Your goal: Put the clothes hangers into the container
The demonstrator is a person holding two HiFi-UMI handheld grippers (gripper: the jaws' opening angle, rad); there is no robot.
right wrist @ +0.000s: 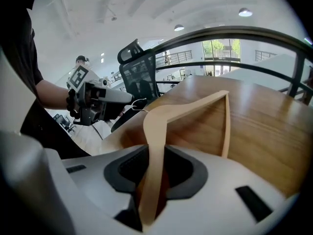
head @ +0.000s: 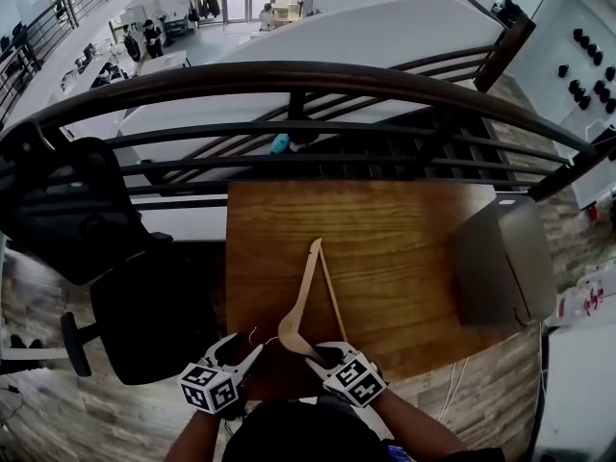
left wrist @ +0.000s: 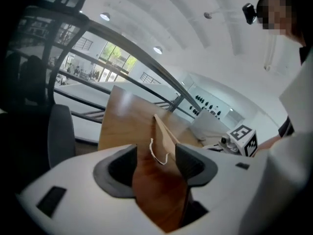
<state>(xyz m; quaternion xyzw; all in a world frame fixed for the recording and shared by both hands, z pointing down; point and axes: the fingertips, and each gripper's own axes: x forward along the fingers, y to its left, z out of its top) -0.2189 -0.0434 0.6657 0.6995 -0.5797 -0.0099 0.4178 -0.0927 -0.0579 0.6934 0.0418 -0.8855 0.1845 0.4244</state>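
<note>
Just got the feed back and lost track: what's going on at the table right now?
A person works a gripper in each hand over a wooden table. The right gripper has its jaws shut on one arm of a wooden hanger. The left gripper is open, jaws apart, with the hanger's wire hook just ahead of them. The grey container stands at the table's right side; the hanger is not in it yet.

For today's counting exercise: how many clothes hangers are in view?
1. The wooden hanger sits at the near edge of the table, one arm clamped in the right gripper. More could be hidden inside the grey container.
</note>
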